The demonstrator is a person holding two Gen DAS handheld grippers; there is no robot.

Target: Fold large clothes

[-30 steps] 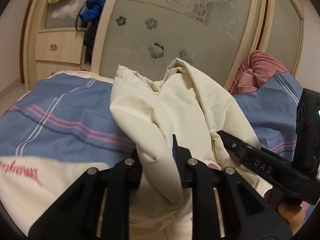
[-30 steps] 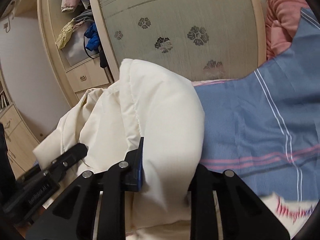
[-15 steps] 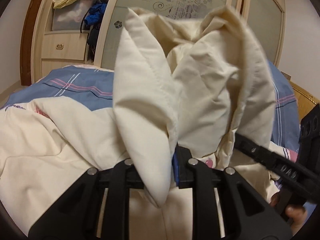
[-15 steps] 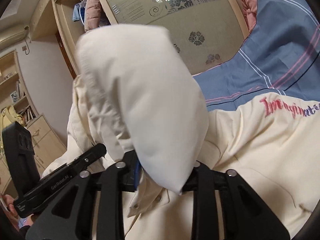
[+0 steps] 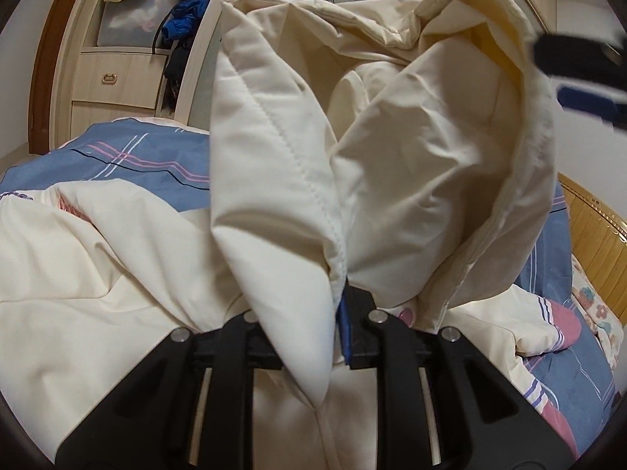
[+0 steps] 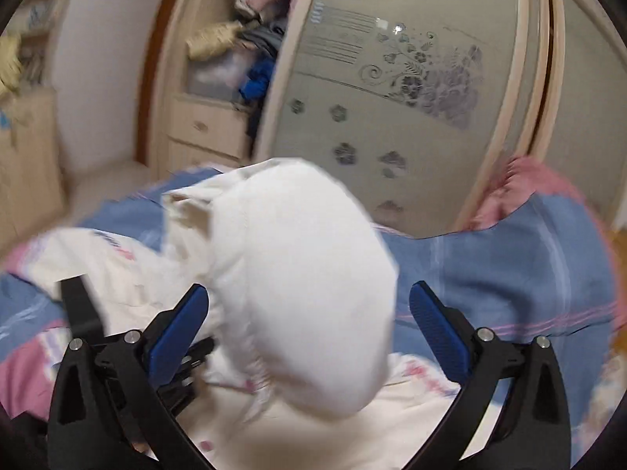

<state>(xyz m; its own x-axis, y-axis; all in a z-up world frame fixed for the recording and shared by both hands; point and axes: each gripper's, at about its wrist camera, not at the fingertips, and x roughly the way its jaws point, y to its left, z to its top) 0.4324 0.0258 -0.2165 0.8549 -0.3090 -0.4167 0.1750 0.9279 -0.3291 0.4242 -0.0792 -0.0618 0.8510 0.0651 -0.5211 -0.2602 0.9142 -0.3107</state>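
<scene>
A large cream padded jacket lies on a bed. My left gripper is shut on a fold of it and holds that part raised, so it fills the middle of the left wrist view. The rest of the jacket spreads over the bed below. In the right wrist view my right gripper is open, its blue pads wide apart on either side of a puffed part of the jacket. The right gripper also shows at the top right of the left wrist view.
The bed has a blue cover with pink and white stripes. A wardrobe with frosted sliding doors and open shelves of clothes stands behind it. A pink pillow and a wooden headboard lie at the right.
My right gripper has opened and let go of the jacket, and its view has swung down towards the bed. My left gripper still holds its fold raised.
</scene>
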